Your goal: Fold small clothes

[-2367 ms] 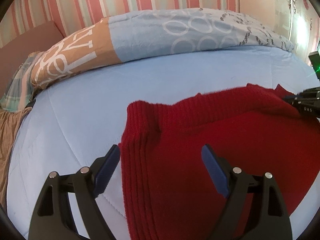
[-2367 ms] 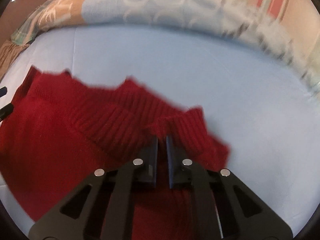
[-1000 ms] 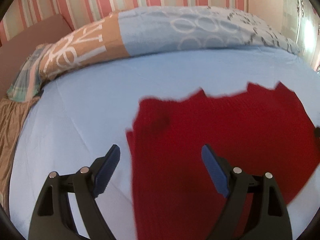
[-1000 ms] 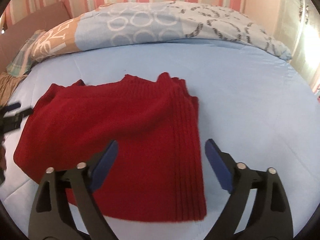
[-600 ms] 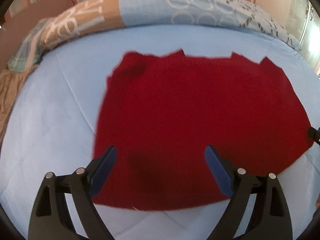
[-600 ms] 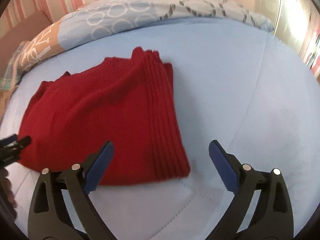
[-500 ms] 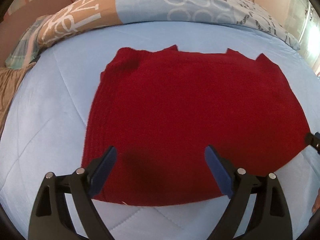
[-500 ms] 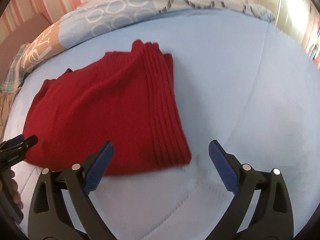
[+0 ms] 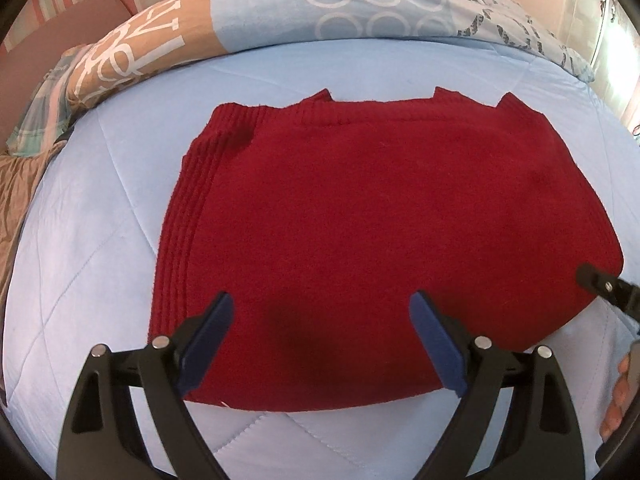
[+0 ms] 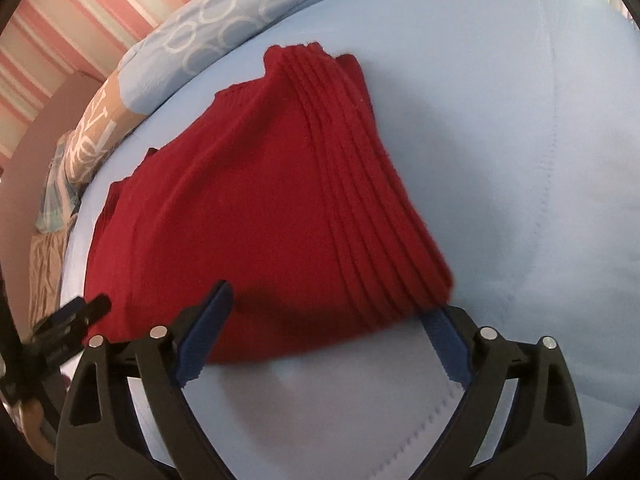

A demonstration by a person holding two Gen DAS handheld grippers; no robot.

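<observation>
A red knitted garment [image 9: 360,220] lies folded and flat on the light blue bed cover [image 9: 100,220], ribbed band along its left side. My left gripper [image 9: 324,340] is open and empty over the garment's near edge. In the right wrist view the same garment [image 10: 260,208] fills the middle, ribbed band toward the right. My right gripper [image 10: 324,340] is open and empty at the garment's near right corner; its right finger [image 10: 448,344] lies just under that corner's edge. The right gripper's tip [image 9: 600,284] shows at the left view's right edge.
A patterned blue and tan rolled duvet [image 9: 280,20] lies along the far side of the bed. A plaid and brown cloth [image 9: 24,140] sits at the far left. A pink striped wall [image 10: 60,20] stands behind. The person's fingers [image 9: 618,400] show at lower right.
The right gripper let go of the garment's corner and opened. Both grippers pulled back toward the near edge; the right one then dropped low to the near right corner. The garment now lies flat.
</observation>
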